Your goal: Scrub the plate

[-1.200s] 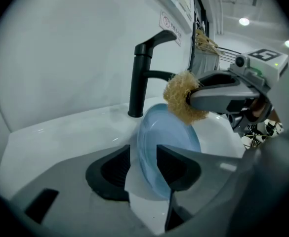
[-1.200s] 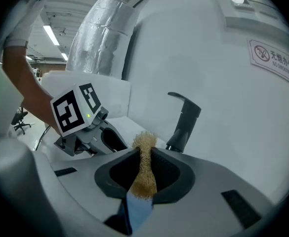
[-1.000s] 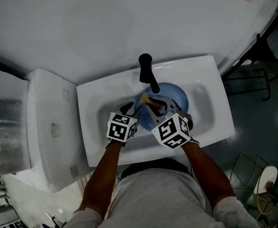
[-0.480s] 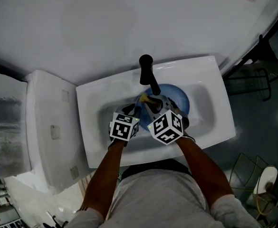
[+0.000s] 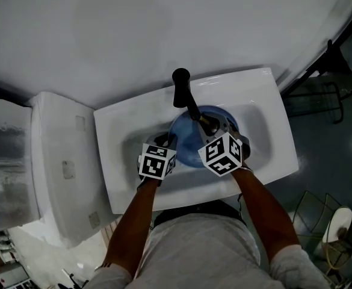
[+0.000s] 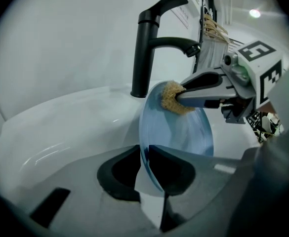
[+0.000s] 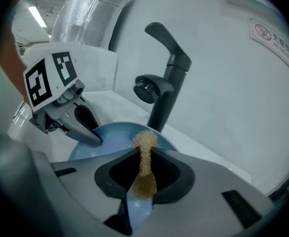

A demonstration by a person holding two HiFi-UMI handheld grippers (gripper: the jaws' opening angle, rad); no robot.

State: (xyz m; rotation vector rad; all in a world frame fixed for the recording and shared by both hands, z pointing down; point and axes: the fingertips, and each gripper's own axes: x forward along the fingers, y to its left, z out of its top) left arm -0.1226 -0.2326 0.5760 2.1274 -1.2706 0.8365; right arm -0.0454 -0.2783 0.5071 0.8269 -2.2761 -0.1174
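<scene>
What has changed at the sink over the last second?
The left tool has just been closing its jaws and now grips the plate by its rim. The right tool carried its scrubber rightward over the plate. The faucet and sink stayed put.

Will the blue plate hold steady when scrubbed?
Probably stiff: the blue plate keeps its shape though the left gripper, jaws having just closed further, pinches only its rim. Smooth-looking and held tilted, it may pivot or slip there.
</scene>
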